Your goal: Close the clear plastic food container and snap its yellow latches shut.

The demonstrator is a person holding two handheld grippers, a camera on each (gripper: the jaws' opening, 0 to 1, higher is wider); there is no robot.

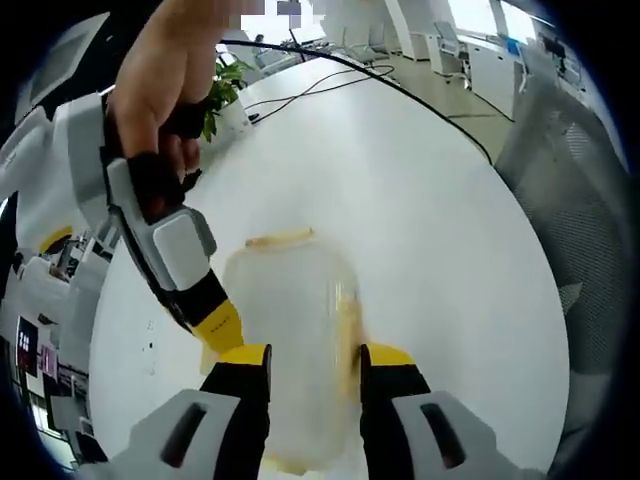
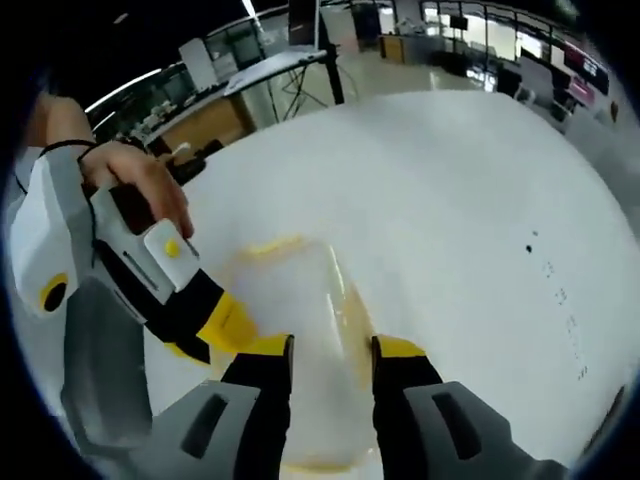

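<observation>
The clear plastic food container (image 1: 295, 295) lies on the white round table (image 1: 430, 230), lid on top. One yellow latch (image 1: 280, 238) runs along its far edge and another (image 1: 348, 320) along its right side. My left gripper (image 1: 315, 360) stands open just above the container's near part. The right gripper (image 1: 220, 325), held by a hand, slants in from the left with its yellow tip at the container's left edge. In the right gripper view the container (image 2: 300, 300) lies under my open right gripper (image 2: 330, 350), and the left gripper (image 2: 222, 325) reaches its left edge.
Black cables (image 1: 330, 80) trail over the table's far part near a green plant (image 1: 225, 85). A grey mesh chair (image 1: 575, 180) stands past the table's right edge. Desks and office furniture (image 2: 250, 70) fill the background.
</observation>
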